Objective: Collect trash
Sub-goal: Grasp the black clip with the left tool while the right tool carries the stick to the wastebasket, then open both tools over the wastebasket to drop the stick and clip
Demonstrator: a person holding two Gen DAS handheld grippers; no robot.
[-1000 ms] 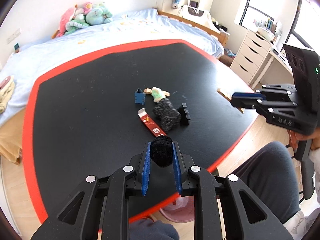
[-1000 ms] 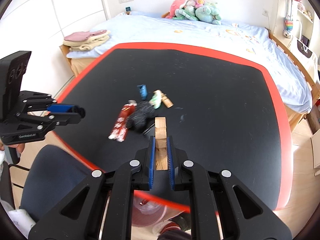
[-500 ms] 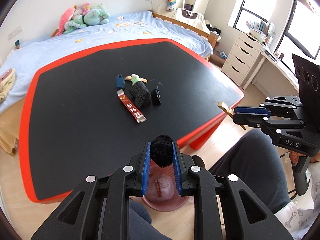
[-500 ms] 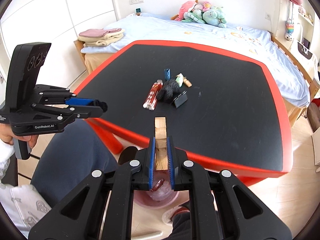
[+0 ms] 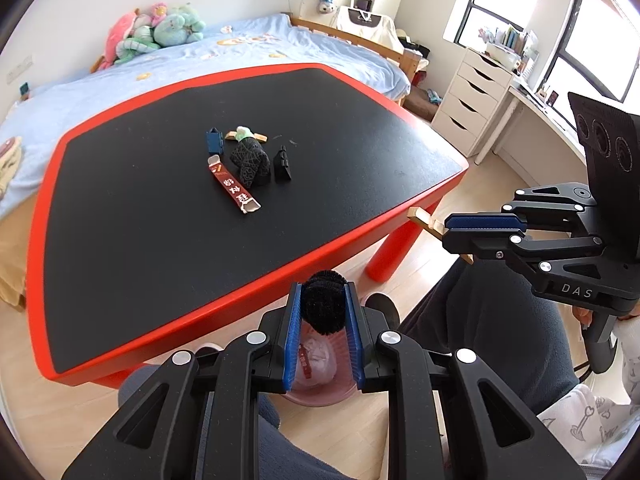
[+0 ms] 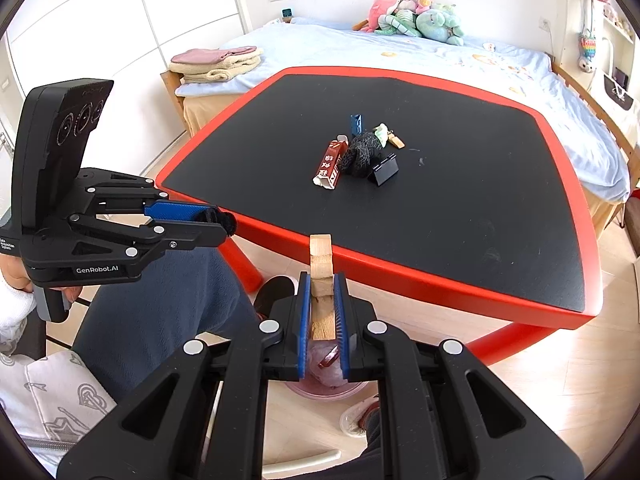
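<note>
My left gripper [image 5: 323, 314] is shut on a black fuzzy ball [image 5: 322, 305] and holds it above a pink trash bin [image 5: 320, 380] on the floor. My right gripper [image 6: 321, 300] is shut on a wooden clothespin [image 6: 321, 268], also above the pink bin [image 6: 328, 380]. On the black table [image 5: 140, 208] lie a red wrapper [image 5: 232, 184], a dark knitted wad [image 5: 250, 160], a black clip [image 5: 282, 164], a blue clip [image 5: 214, 141] and a green-and-wood piece [image 5: 245, 134].
The table has a red rim and red legs [image 5: 390, 252]. The person's legs in dark trousers [image 5: 492, 320] are beside the bin. A bed [image 5: 100, 88] stands behind the table, white drawers [image 5: 472, 100] at the right.
Both grippers have pulled back from the table and lowered over the pink bin on the floor, each still holding its item.
</note>
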